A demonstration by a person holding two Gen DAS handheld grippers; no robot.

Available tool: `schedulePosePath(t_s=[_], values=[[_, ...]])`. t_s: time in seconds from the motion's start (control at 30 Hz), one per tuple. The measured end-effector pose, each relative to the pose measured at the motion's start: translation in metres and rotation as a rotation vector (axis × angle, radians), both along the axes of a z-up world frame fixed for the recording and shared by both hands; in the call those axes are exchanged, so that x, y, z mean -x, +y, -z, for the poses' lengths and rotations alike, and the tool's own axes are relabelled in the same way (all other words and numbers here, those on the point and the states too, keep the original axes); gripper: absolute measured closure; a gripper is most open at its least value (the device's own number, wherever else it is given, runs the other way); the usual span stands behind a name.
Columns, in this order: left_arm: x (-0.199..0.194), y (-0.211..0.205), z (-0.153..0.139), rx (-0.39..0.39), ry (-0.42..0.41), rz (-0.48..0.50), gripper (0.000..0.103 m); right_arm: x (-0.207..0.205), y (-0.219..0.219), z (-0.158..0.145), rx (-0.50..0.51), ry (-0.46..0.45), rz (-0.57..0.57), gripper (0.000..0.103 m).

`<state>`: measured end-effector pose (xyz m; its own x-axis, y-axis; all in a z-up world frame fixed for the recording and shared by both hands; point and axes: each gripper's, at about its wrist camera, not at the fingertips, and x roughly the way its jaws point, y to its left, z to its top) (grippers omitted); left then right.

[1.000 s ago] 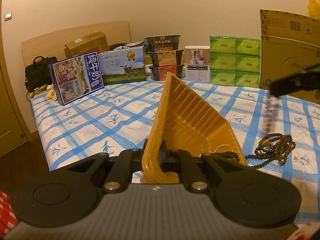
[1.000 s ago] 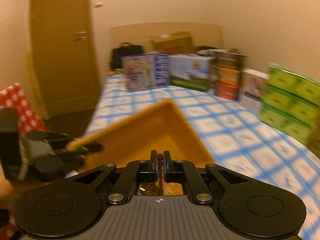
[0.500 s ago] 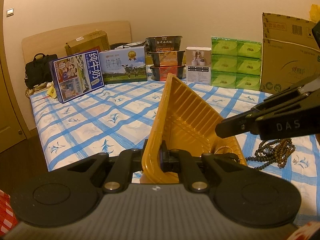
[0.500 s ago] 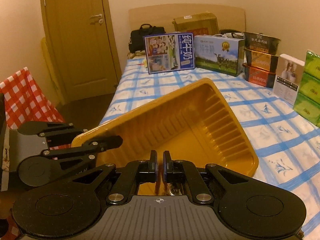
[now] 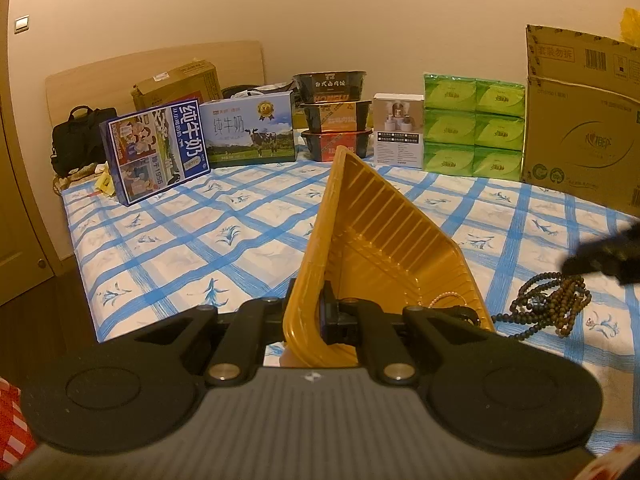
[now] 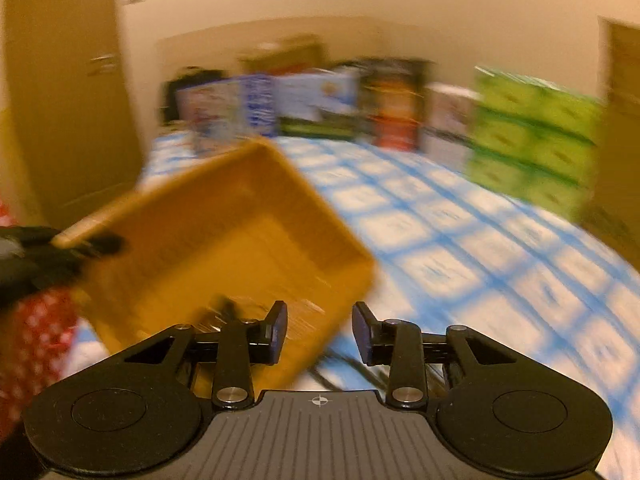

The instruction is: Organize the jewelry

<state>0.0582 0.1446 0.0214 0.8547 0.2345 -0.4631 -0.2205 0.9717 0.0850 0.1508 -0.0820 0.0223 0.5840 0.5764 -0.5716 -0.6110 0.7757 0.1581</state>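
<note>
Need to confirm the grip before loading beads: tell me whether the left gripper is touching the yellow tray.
Touching. The left wrist view shows the left gripper with its jaws clamped on the near wall of the tilted yellow tray.

Plastic, cloth, beads and card under warm light
The yellow tray [image 5: 384, 236] is thin ribbed plastic with a soft gloss; the checked sheet [image 5: 192, 248] is matt woven cloth; the dark bead strands [image 5: 556, 308] look like dull wood; the big box [image 5: 580, 120] is plain matt cardboard; the green packs [image 5: 472, 128] are shiny film
</note>
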Motion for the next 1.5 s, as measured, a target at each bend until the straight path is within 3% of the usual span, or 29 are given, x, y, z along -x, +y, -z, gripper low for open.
schedulePosePath(t_s=[0.2,0.37,0.77,0.97,1.03,1.23,1.5], values=[[0.000,0.000,0.000,-0.001,0.002,0.001,0.096,0.006,-0.065,0.040,0.053,0.096,0.201,0.063],[0.001,0.001,-0.001,-0.006,0.003,0.000,0.096,0.007,-0.092,0.056,0.072,0.123,0.266,0.063],[0.003,0.001,-0.002,-0.014,0.007,0.003,0.096,-0.010,-0.070,0.084,0.191,0.053,0.145,0.065],[0.004,0.003,-0.001,-0.014,0.009,0.003,0.096,-0.021,-0.064,0.097,0.231,0.042,0.097,0.086],[0.003,0.002,-0.001,-0.013,0.008,0.001,0.096,-0.021,-0.063,0.098,0.238,0.039,0.087,0.095],[0.003,0.001,-0.001,-0.015,0.009,0.003,0.096,-0.013,-0.059,0.089,0.236,0.022,0.079,0.095],[0.004,0.002,0.000,-0.016,0.009,0.005,0.096,0.011,-0.019,0.021,0.053,-0.036,-0.048,0.095]])
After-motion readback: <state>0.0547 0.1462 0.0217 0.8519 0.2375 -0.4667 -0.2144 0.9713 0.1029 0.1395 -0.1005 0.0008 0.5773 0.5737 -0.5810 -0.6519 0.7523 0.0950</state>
